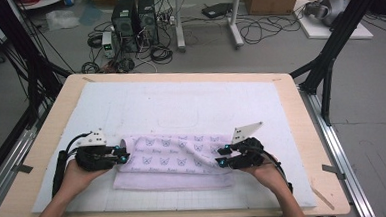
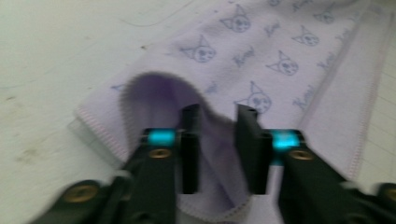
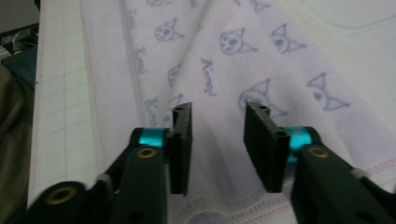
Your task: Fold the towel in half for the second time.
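A pale lilac towel (image 1: pixel 173 159) printed with small cat faces lies folded on the white mat, near the table's front. My left gripper (image 1: pixel 121 156) is at its left end, jaws open around a raised fold of the cloth (image 2: pixel 205 126). My right gripper (image 1: pixel 222 156) is at the towel's right end, jaws open over the printed cloth (image 3: pixel 219 93). In the left gripper view the gripper (image 2: pixel 218 122) straddles the towel's rolled edge. In the right gripper view the gripper (image 3: pixel 218 122) hovers just above the towel's hem with a wide gap.
A white gridded mat (image 1: pixel 181 104) covers the wooden table (image 1: pixel 47 136). Black frame posts (image 1: pixel 328 61) stand at both sides. Computers and cables (image 1: pixel 134 26) lie on the floor beyond the far edge.
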{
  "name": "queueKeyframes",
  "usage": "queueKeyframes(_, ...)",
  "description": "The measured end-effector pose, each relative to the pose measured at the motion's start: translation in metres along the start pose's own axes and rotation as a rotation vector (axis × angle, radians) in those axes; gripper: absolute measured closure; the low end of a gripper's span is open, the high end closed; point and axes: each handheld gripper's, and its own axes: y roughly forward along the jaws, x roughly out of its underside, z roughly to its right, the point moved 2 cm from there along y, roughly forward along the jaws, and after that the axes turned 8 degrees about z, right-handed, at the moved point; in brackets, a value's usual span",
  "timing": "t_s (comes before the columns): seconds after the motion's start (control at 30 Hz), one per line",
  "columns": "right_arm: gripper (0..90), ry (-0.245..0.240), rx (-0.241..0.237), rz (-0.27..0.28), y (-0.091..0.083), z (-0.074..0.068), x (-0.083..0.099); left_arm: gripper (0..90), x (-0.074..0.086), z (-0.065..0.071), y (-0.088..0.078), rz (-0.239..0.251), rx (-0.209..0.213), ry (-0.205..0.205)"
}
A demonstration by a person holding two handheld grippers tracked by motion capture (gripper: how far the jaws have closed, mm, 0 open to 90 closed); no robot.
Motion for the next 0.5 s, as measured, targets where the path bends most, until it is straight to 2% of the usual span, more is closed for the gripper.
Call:
queueKeyframes(0.03,73.7,0.001,-0.011,-0.003,0.002,0.001,0.002,85.1,0.0,0.0,0.001,0.001,0.009,0.005)
queueKeyframes(0.1,82.7,0.003,-0.026,-0.029,0.005,0.001,0.005,86.4,0.002,0.0,-0.001,0.002,0.009,0.005)
queueKeyframes(0.17,89.3,-0.005,-0.032,-0.022,0.004,0.0,0.003,86.8,0.003,-0.001,-0.007,0.009,0.001,0.001)
queueKeyframes(0.27,89.5,-0.016,-0.032,0.027,-0.003,-0.002,0.0,87.1,0.005,-0.002,-0.02,0.026,-0.023,-0.001)
queueKeyframes(0.5,89.5,-0.024,-0.045,0.045,-0.015,-0.011,0.002,87.0,0.015,-0.001,-0.045,0.019,-0.044,-0.003)
